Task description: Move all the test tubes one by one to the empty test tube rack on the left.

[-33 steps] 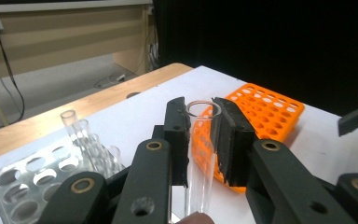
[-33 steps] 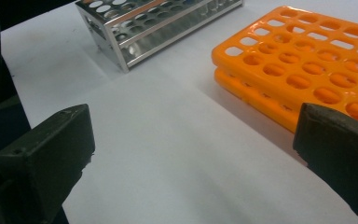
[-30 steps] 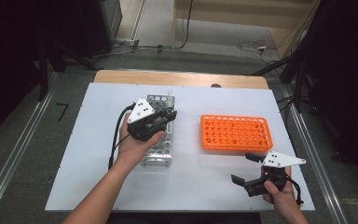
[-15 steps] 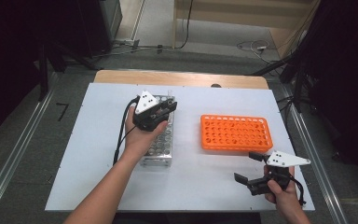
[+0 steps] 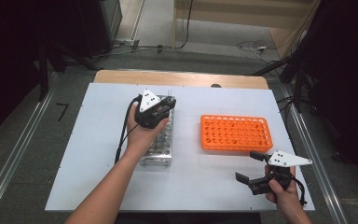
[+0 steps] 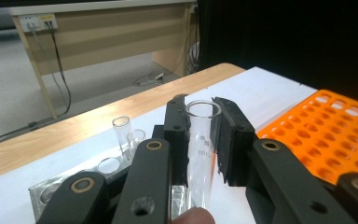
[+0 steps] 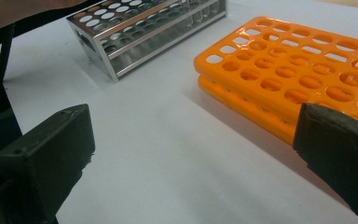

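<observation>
My left gripper [image 5: 167, 103] hangs over the far end of a metal test-tube rack [image 5: 161, 142] and is shut on a clear glass test tube [image 6: 201, 154], which stands upright between the pads. Two more tubes [image 6: 122, 130] stand in the rack [image 6: 51, 196] at its far end. An empty orange rack [image 5: 235, 132] lies to the right of the metal one. My right gripper [image 5: 249, 168] rests low near the table's front right, jaws wide open with nothing between them, the orange rack [image 7: 298, 65] just beyond its fingertips.
The racks sit on a white board [image 5: 93, 154] over a wooden table [image 5: 182, 78]. Cables and a desk lie on the floor beyond. The metal rack [image 7: 140, 32] lies left and farther off in the right gripper view.
My left gripper has moved toward the far end of the metal rack and a little lower, with the tube still in it. The right gripper has stayed put.
</observation>
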The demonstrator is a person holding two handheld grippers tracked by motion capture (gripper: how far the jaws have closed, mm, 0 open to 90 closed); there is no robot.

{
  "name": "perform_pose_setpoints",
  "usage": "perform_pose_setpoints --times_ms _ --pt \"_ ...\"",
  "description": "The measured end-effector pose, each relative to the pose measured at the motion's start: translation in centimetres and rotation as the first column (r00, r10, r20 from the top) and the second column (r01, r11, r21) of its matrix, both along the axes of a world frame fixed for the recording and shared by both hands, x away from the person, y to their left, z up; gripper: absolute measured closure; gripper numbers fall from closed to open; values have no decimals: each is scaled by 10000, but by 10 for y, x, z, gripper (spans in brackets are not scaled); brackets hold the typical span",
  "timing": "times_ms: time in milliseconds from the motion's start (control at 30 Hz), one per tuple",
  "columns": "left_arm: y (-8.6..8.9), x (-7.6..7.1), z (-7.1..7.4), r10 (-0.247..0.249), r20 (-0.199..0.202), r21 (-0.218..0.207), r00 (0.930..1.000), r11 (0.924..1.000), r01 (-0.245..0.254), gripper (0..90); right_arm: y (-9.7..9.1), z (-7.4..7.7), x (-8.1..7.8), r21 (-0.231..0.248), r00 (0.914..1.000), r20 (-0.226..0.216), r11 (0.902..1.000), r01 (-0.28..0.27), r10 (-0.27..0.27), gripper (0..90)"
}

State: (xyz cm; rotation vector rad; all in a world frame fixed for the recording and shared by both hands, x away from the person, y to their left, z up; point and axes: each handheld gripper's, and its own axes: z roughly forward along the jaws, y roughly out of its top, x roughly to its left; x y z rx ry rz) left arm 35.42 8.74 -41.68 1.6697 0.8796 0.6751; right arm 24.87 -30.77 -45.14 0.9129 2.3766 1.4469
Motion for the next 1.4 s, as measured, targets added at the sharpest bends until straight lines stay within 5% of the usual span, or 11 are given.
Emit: perform_pose_setpoints --times_ms 667,1233,1400 --pt "-4 -3 -13 306 -1247 685 9917 9974 -222 759 0 0 0 -16 10000 -14 10000 35 -35 0" --pt "-4 -4 -14 136 -1365 692 9905 9976 -41 741 -1 -1 0 -34 9999 28 9999 136 -136 0" --pt "-1 -4 -12 117 -1390 417 9902 9991 -60 692 -1 -1 1 -23 9999 36 9999 149 -149 0"
